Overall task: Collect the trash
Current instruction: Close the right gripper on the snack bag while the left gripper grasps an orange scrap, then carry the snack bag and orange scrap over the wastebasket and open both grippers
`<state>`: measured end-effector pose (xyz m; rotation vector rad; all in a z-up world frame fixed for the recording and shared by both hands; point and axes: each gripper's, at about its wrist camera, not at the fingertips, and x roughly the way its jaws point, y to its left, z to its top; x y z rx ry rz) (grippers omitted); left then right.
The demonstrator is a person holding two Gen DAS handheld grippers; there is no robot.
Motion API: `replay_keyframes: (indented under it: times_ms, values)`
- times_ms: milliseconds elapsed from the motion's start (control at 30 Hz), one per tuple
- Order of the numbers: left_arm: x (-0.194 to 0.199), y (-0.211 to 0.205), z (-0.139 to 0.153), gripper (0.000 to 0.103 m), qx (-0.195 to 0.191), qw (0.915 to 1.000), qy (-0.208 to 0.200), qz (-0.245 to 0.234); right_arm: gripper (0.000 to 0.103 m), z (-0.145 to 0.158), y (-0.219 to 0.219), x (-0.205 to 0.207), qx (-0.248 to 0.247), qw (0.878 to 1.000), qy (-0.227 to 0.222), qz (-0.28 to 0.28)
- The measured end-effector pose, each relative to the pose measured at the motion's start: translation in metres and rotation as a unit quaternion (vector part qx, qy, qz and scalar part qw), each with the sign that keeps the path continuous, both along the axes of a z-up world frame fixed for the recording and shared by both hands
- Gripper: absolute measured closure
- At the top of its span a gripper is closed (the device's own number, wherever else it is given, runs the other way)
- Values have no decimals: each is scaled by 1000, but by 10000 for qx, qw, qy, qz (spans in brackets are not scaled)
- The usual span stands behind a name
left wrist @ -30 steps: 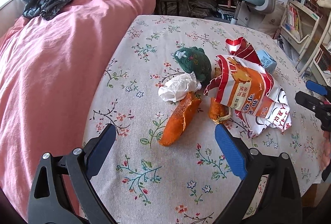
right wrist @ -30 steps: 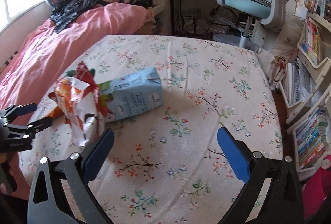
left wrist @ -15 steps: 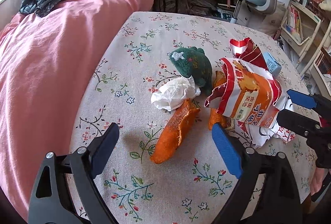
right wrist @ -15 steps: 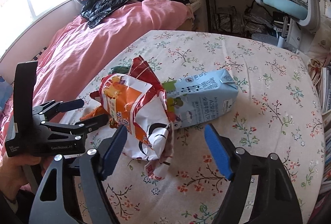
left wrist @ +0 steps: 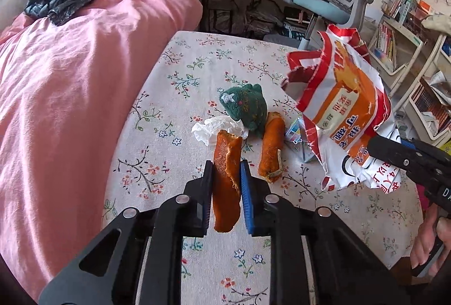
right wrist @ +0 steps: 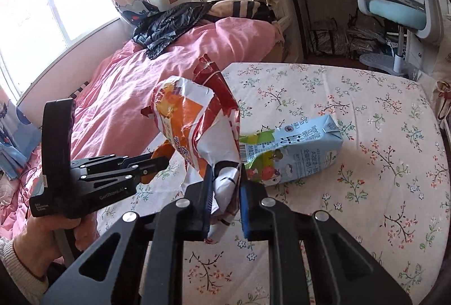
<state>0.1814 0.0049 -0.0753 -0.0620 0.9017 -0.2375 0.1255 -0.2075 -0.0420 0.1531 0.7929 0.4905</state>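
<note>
Peel (left wrist: 225,172), long axis running near to far, clamped in left gripper (left wrist: 226,181) above table (left wrist: 197,71); bag (right wrist: 203,130) pinched in right gripper (right wrist: 225,192), mouth up, right of peel.

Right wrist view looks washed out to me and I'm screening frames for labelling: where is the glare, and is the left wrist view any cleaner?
Right wrist view: the window is blown out to white, though the snack bag stays sharp. Left wrist view: even light, no glare, orange peel crisp; fisheye bends the table edge.
</note>
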Motion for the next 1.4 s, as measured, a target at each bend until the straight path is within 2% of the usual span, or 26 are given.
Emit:
replay_keyframes:
  times_ms: [167, 300, 433, 600, 700, 733, 767, 833, 900, 1033, 1200, 1400]
  values:
    - [-30, 15, 15, 86, -210, 9997, -129, 76, 86, 14, -5, -38, -2, 10000, -80, 9]
    - [-54, 28, 27, 86, -354, 9989, -250, 159, 86, 11, 7, -85, -131, 9995, 21, 300]
    - [-78, 36, 36, 86, -396, 9984, -363, 180, 85, -12, 28, -137, -410, 9947, 385, 856]
    - [-111, 38, 43, 86, -340, 9981, -489, 131, 85, -55, 65, -185, -1224, 9762, 885, 1555]
    - [-126, 38, 43, 86, -331, 9982, -497, 113, 71, -73, 80, -195, -1615, 9642, 1051, 1820]
    - [-132, 37, 42, 85, -323, 9982, -485, 103, 61, -76, 80, -196, -1638, 9637, 1072, 1814]
    - [-136, 36, 41, 86, -303, 9984, -472, 87, 58, -78, 78, -195, -1648, 9650, 1052, 1747]
    - [-145, 33, 38, 85, -256, 9986, -456, 36, 57, -73, 70, -189, -1446, 9719, 989, 1571]
    - [-152, 28, 36, 85, -214, 9988, -439, -27, 54, -65, 54, -183, -1078, 9826, 879, 1233]
    - [-167, 16, 30, 85, -121, 9991, -379, -169, 47, -51, 23, -169, -485, 9955, 614, 525]
    - [-187, -7, 17, 85, 99, 9985, -245, -478, 45, -41, 0, -159, 78, 9992, 375, -99]
    - [-209, -33, -4, 85, 331, 9951, 73, -925, 43, -39, -9, -153, 332, 9980, 284, -455]
